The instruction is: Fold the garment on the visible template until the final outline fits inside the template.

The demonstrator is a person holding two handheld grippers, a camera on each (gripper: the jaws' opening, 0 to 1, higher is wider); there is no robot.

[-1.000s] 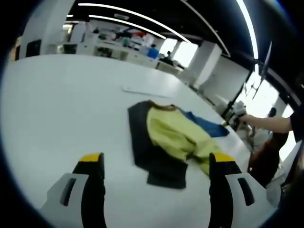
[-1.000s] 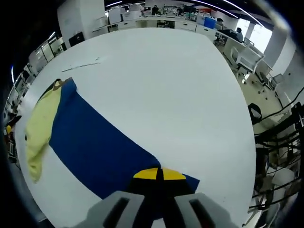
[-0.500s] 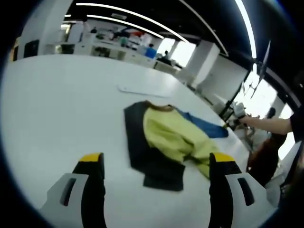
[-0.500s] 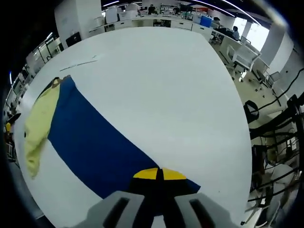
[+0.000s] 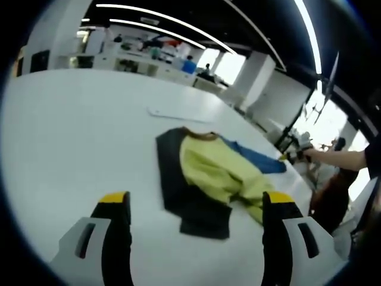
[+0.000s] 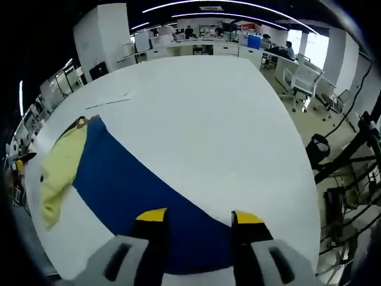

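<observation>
1. A broad white tabletop [image 5: 71, 131] carries everything; it stands in an open-plan office with long ceiling light strips, white pillars, desks and chairs far behind.
2. The garment [image 5: 208, 176] lies flat on the tabletop, toward the right of the left gripper view, with a dark panel on its left, a yellow-green middle and a blue sleeve running off to the far right.
3. A thin pale strip [image 5: 178, 114] lies on the tabletop just beyond the garment's collar; what it is cannot be told.
4. The left hand-held gripper [image 5: 193, 205] hovers near the garment with its yellow-tipped jaws wide apart, holding nothing.
5. The left gripper view also catches a person's arm [image 5: 339, 158] reaching in from the right, the other hand-held gripper at the blue sleeve's end.
6. The right gripper view shows the blue part as a long band across the tabletop, its end lying between the parted jaws of the right hand-held gripper [image 6: 199, 217]; the jaws do not clamp the cloth.
7. That view shows office chairs and cables on the floor to the right.
8. No readable writing or labels appear.
</observation>
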